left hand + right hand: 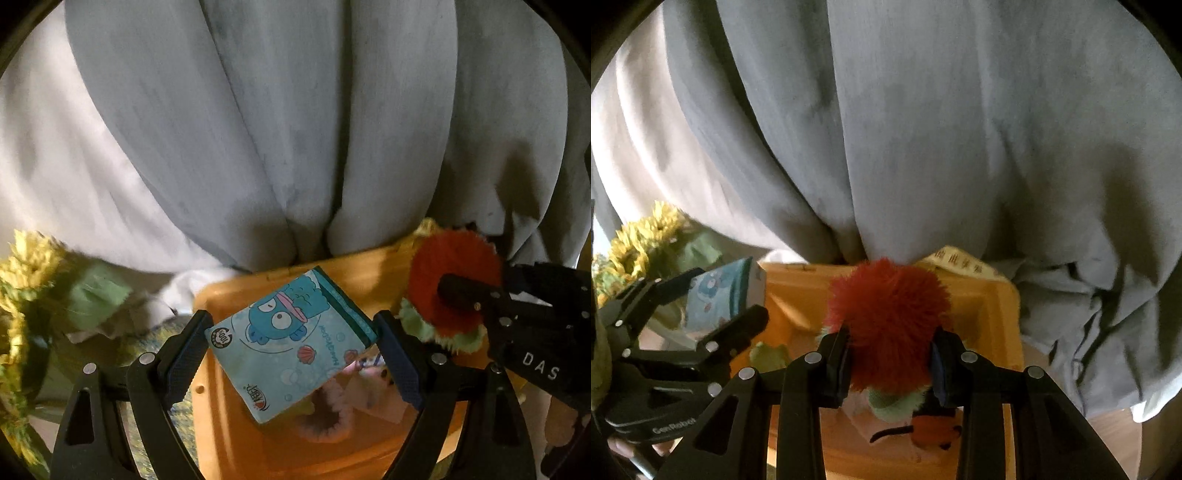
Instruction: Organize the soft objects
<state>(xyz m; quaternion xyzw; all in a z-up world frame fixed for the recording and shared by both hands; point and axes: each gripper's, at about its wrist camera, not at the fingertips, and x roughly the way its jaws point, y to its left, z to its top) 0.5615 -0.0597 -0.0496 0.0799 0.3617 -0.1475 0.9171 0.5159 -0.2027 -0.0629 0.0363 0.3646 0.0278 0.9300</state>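
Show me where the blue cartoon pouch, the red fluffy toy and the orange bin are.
blue cartoon pouch (pixel 291 343): left wrist view, on its printed front face.
red fluffy toy (pixel 890 317): right wrist view, middle of the red fur.
orange bin (pixel 993 314): right wrist view, on its inner right wall.

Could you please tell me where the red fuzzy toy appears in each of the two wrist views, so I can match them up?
Left wrist: the red toy sits at the right edge, gripped by the right tongs, beyond the blue pouch.
Right wrist: the red toy is at centre, clamped between these tongs' own fingers.
Shared landmark: the orange bin beneath both, before the grey curtain.
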